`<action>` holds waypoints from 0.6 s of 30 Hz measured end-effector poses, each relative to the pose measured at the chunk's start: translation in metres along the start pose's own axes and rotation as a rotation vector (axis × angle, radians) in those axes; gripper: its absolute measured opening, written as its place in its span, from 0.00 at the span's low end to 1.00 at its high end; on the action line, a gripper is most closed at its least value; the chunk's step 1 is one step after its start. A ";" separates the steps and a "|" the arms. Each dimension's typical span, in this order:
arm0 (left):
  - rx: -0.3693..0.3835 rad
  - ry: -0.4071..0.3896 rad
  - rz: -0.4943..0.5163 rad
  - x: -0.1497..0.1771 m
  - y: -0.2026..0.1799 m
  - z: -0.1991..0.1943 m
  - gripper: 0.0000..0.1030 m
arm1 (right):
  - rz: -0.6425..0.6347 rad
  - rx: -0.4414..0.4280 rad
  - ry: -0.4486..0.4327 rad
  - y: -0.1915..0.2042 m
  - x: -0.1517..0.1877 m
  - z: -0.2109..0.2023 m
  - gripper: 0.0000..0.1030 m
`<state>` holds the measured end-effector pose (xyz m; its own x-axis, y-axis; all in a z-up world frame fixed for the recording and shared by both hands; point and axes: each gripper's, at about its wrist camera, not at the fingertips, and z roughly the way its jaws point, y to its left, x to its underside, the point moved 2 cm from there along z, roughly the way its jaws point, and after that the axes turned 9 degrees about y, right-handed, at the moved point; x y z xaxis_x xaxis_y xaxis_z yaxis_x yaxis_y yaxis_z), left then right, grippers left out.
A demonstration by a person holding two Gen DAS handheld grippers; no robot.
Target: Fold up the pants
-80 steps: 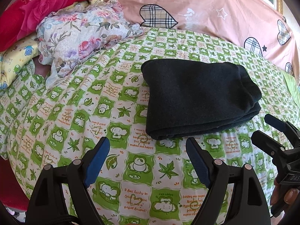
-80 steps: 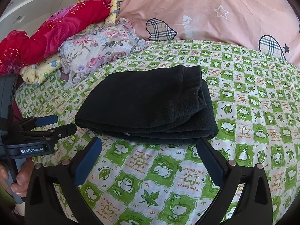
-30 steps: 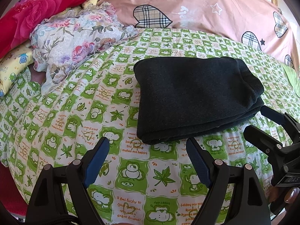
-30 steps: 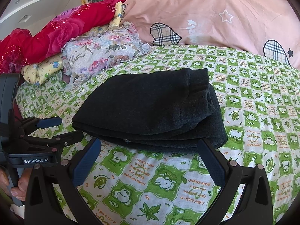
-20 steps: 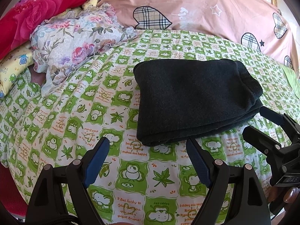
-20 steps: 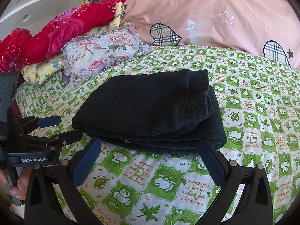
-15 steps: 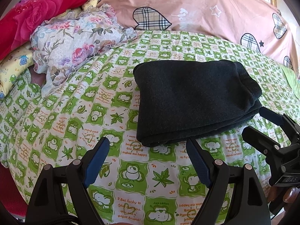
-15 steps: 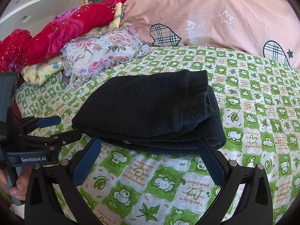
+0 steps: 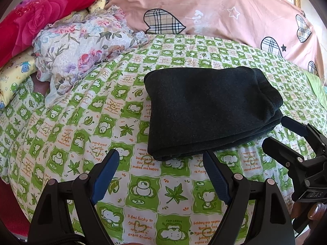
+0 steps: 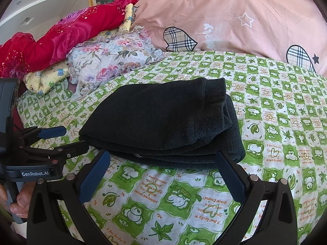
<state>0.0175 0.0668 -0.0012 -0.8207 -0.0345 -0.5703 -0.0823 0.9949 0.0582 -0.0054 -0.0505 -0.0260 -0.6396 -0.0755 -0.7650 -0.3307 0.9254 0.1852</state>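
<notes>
Black pants [image 9: 206, 110] lie folded into a thick rectangle on the green-and-white checked bedsheet [image 9: 98, 122]. They also show in the right wrist view [image 10: 163, 122]. My left gripper [image 9: 161, 163] is open and empty, just short of the bundle's near edge. It also shows at the left of the right wrist view [image 10: 67, 138]. My right gripper [image 10: 163, 161] is open and empty, its fingertips level with the bundle's near edge, touching nothing that I can see. It also shows at the right of the left wrist view [image 9: 278, 132].
A pile of bedding sits at the back left: a red rose blanket [image 9: 36, 16], a floral ruffled cloth [image 9: 81, 49] and a yellow cartoon cloth [image 9: 14, 75]. A pink quilt with plaid hearts [image 9: 224, 14] lies across the back. The bed's edge is at the lower left.
Both grippers have stayed open and empty. The views shift only slightly; the pants have not moved.
</notes>
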 end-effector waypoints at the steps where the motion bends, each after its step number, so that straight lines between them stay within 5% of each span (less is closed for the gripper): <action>1: 0.001 -0.001 0.000 0.000 0.000 -0.001 0.82 | 0.001 0.000 -0.001 -0.001 -0.001 -0.002 0.99; 18: 0.025 0.000 -0.001 -0.010 0.000 -0.002 0.82 | 0.018 0.023 -0.010 -0.011 -0.008 -0.008 0.99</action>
<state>0.0242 0.0666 0.0060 -0.8208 -0.0356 -0.5701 -0.0689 0.9969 0.0369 -0.0025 -0.0634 -0.0169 -0.6382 -0.0548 -0.7679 -0.3027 0.9350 0.1848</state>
